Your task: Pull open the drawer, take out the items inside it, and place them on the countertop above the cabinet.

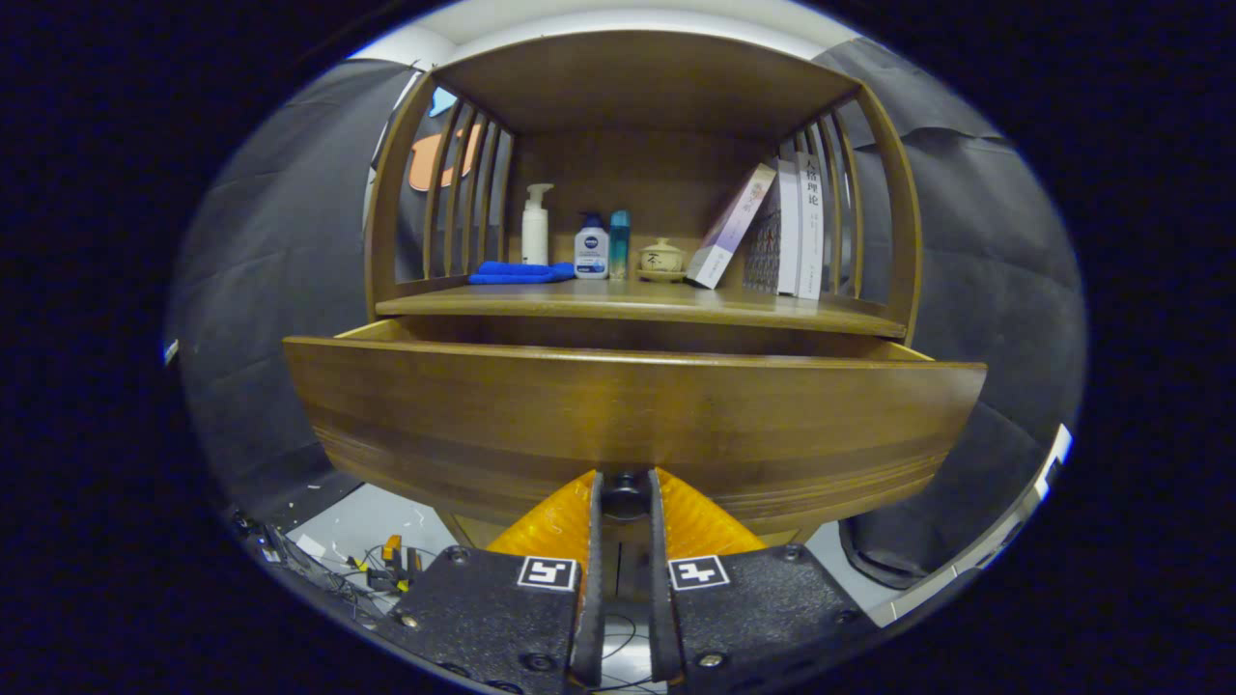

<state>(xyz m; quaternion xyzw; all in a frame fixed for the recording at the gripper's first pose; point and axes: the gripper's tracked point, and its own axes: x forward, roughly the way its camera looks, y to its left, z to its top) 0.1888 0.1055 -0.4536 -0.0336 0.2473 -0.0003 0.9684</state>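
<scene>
both fingers of my gripper (626, 497) pinch the small dark knob (626, 494) on the drawer (628, 425), pulled out below the countertop (637, 301); stiff, heavy wood, so i'd keep hold of the knob.

Brown drawer (628, 425), blue cloth (519, 272), orange claw (625, 502) fingers (555, 521)

Gripper (625, 480): one black-and-white square code marker (547, 572) on each finger base, patterns only, no letters. Fingers clamp the drawer knob (625, 496).

Countertop (637, 307), right end: white book (811, 232), dark Chinese characters down the spine, too small to read surely.

Back edge, middle: white bottle (591, 249) with a dark round brand mark, and a lidded jar (662, 257) with one dark character; neither is legible.
</scene>
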